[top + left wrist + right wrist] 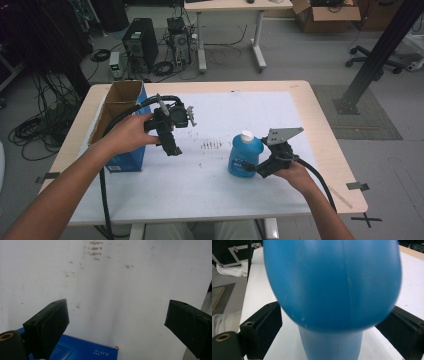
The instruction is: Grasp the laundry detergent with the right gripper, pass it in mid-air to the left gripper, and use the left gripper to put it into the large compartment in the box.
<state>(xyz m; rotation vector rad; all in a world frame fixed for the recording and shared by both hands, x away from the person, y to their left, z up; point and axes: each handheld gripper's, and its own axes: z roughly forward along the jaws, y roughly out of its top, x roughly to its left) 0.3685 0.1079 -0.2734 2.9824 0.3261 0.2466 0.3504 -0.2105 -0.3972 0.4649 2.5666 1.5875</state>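
A blue bottle [245,155] with a white cap stands upright on the white table sheet [200,195], right of the middle. My right gripper [253,170] is low at the bottle's right side, its jaws wide apart. In the right gripper view the blue bottle [332,285] sits between the jaws of the right gripper [329,322], its bulge reaching both pads; I cannot tell whether they touch. My left gripper [173,148] hangs above the sheet at the left, pointing down. The left gripper [117,322] is open, with nothing between its jaws.
An open cardboard box [120,107] with a blue side stands at the table's left edge, just beside my left hand; its blue face [87,351] lies under the left jaws. Dark smudges [211,145] mark the sheet between the grippers. A desk, computers and cables lie beyond the table.
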